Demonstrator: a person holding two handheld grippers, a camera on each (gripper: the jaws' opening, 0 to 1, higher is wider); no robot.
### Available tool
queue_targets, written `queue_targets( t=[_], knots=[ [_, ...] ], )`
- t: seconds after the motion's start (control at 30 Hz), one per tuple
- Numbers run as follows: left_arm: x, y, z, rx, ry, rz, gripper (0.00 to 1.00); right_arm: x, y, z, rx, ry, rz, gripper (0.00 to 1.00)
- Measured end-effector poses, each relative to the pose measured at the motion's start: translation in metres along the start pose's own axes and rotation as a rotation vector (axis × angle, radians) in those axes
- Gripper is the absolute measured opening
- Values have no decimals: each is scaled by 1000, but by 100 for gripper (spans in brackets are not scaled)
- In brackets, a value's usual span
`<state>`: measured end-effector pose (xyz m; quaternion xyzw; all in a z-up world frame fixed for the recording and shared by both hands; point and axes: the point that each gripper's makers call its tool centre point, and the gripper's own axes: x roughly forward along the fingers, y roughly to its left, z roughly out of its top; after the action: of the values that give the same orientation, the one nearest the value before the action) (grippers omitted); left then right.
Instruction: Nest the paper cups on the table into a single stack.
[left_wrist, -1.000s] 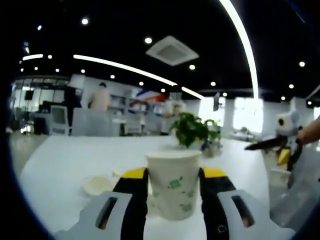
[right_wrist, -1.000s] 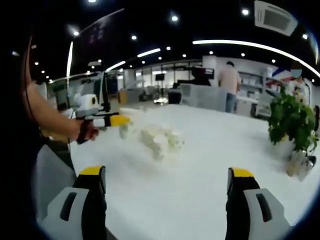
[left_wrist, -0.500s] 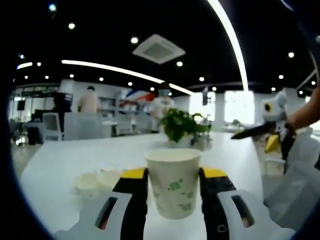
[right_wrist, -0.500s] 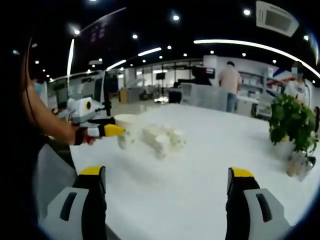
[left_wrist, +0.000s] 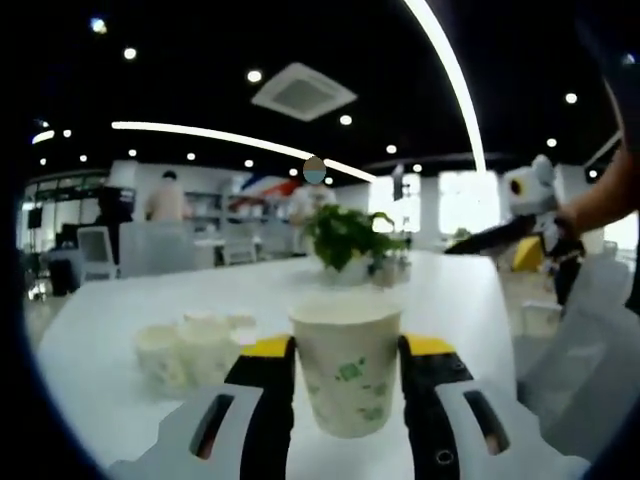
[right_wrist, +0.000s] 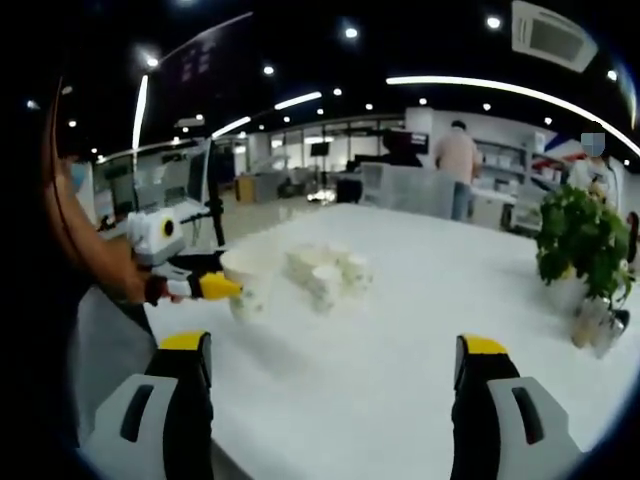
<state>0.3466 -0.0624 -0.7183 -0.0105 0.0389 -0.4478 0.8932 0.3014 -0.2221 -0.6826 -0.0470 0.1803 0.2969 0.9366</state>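
A white paper cup with green marks (left_wrist: 347, 376) stands upright between the yellow-tipped jaws of my left gripper (left_wrist: 347, 350), which is shut on it. The same held cup (right_wrist: 248, 284) appears at the left of the right gripper view, with the left gripper (right_wrist: 205, 285) on it. Several more paper cups (left_wrist: 190, 343) stand bunched on the white table (left_wrist: 90, 330), left of the held cup; in the right gripper view that bunch of cups (right_wrist: 325, 272) sits just right of it. My right gripper (right_wrist: 335, 350) is open, jaws wide apart over bare table. It also shows far right as the right gripper (left_wrist: 500, 236).
A potted green plant (left_wrist: 345, 240) stands at the far side of the table, and the plant (right_wrist: 582, 250) sits at the right edge of the right gripper view. People stand in the room behind. The table's near edge (right_wrist: 150, 320) runs by my arm.
The left gripper has carried the held cup lower and closer to the bunched cups. The right gripper has stayed open and nearly still.
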Motion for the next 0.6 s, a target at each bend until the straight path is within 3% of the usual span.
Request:
queue_targets(
  t=[0.23, 0.33, 0.6],
  knots=[
    [-2, -15, -24, -25, 32, -29, 40, -4, 3, -7, 2, 18, 3, 100],
    [0, -24, -39, -24, 84, -52, 39, -5, 3, -9, 3, 26, 2, 100],
    [3, -31, -55, -27, 102, -76, 39, -4, 7, -9, 1, 32, 11, 100]
  ],
)
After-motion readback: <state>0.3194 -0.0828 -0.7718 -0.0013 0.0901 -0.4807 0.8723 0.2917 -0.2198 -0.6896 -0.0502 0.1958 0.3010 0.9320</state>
